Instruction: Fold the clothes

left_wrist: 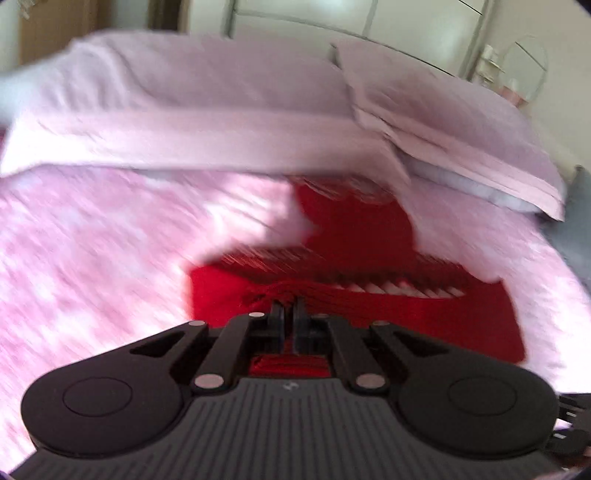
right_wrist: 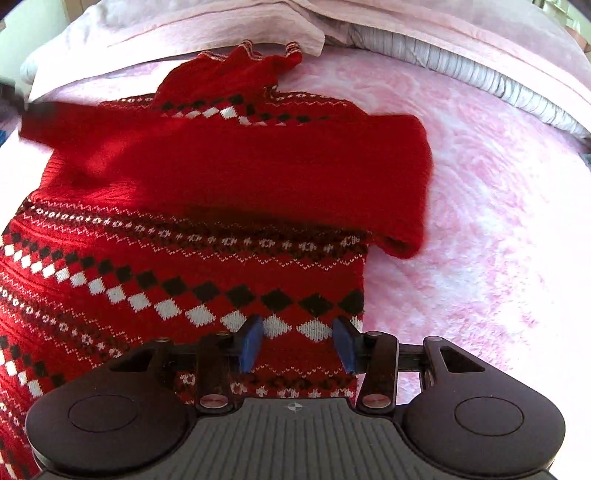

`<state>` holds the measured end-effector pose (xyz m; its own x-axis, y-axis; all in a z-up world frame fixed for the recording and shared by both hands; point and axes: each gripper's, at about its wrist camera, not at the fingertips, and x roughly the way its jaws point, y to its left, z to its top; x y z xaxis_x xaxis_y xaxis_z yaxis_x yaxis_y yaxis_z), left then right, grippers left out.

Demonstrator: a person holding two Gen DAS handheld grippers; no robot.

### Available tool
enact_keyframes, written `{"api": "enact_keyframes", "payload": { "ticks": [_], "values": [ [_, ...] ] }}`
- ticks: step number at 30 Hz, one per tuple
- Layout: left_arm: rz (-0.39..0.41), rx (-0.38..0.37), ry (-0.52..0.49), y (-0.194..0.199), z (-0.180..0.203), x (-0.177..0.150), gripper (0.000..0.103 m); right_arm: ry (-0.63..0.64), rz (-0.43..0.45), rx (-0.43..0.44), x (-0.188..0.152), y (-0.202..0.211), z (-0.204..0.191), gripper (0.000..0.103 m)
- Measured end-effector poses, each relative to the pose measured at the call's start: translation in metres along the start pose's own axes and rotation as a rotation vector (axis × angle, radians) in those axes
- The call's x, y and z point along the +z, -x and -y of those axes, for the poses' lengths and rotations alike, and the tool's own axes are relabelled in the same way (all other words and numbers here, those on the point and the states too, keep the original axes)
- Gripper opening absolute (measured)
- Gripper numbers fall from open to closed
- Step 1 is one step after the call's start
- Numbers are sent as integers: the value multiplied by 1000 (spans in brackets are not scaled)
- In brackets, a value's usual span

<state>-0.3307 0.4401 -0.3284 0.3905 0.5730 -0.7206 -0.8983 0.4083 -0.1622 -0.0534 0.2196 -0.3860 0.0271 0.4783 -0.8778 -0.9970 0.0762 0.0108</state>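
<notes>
A red knitted sweater (right_wrist: 207,173) with black and white diamond bands lies on a pink bed cover (right_wrist: 480,221). A plain red sleeve (right_wrist: 295,162) lies across the body, blurred at its left end. My right gripper (right_wrist: 298,341) is open, its blue pads (right_wrist: 251,343) just above the sweater's lower right part. In the blurred left wrist view, my left gripper (left_wrist: 289,308) is shut on bunched red sweater fabric (left_wrist: 280,290) and holds it above the bed; the rest of the sweater (left_wrist: 354,236) lies beyond.
Pale pink pillows (left_wrist: 443,122) and a folded pink sheet (left_wrist: 207,136) lie at the head of the bed, just past the sweater. A grey quilted edge (right_wrist: 461,62) shows under the pillows. A wall and a cupboard (left_wrist: 332,14) stand behind.
</notes>
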Motion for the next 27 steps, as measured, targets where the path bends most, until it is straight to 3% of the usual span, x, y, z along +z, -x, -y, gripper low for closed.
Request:
{"api": "enact_keyframes", "payload": {
  "ticks": [2, 6, 12, 14, 20, 23, 27],
  "values": [
    [-17, 57, 8, -11, -19, 0, 1, 3, -3, 2, 1, -1, 0, 46],
    [-125, 59, 80, -43, -41, -28, 1, 0, -8, -5, 3, -3, 0, 46],
    [-83, 66, 133, -33, -45, -33, 1, 10, -2, -2, 3, -4, 1, 46],
    [-73, 91, 107, -30, -47, -29, 1, 14, -3, -4, 3, -4, 1, 46],
    [-151, 41, 136, -52, -56, -39, 3, 19, -16, -27, 7, -8, -4, 46],
    [-128, 39, 171, -43, -57, -35, 10, 7, -18, -24, 14, -2, -2, 46],
    [-63, 150, 172, -18, -55, -29, 10, -48, 73, -18, 27, 17, 10, 46]
  ]
}}
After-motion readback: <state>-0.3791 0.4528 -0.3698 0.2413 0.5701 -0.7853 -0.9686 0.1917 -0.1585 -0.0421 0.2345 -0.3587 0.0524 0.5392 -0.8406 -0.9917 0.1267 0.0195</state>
